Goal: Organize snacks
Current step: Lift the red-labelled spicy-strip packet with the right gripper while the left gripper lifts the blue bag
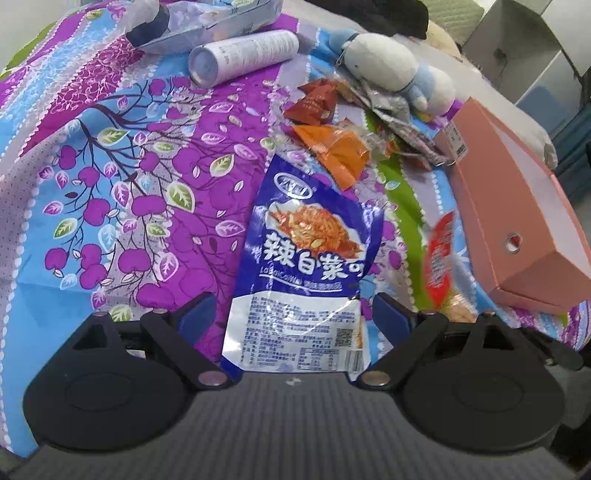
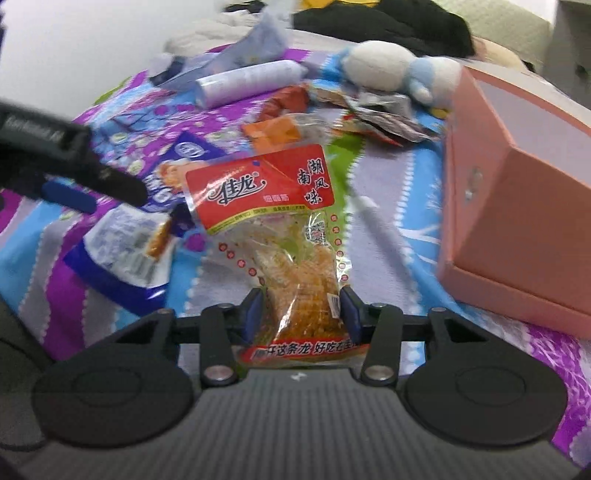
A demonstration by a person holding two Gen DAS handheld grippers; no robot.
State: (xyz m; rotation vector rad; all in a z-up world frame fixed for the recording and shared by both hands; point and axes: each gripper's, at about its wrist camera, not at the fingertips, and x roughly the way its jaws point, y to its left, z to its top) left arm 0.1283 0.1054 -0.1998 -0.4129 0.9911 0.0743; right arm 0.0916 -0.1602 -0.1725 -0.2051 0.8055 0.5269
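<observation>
The left gripper (image 1: 293, 314) stands wide open, its pads either side of the blue packet (image 1: 306, 258) without touching it; the packet lies flat on the patterned bedsheet (image 1: 110, 184). To the packet's left the sheet is bare and gives open room. To its right, the red packet (image 2: 284, 229) is clamped by its lower end between the narrowed fingers of the right gripper (image 2: 301, 314). Just right of that stands the pink box (image 2: 517, 184), open-topped, its near wall beside the red packet. Ahead, a heap of small wrappers (image 1: 332, 147) lies between the blue packet and a plush toy (image 1: 388, 66), blocking the way forward. A white tube (image 1: 243, 55) and a clear bag (image 1: 184, 26) lie farther back to the left, well apart from both grippers.
</observation>
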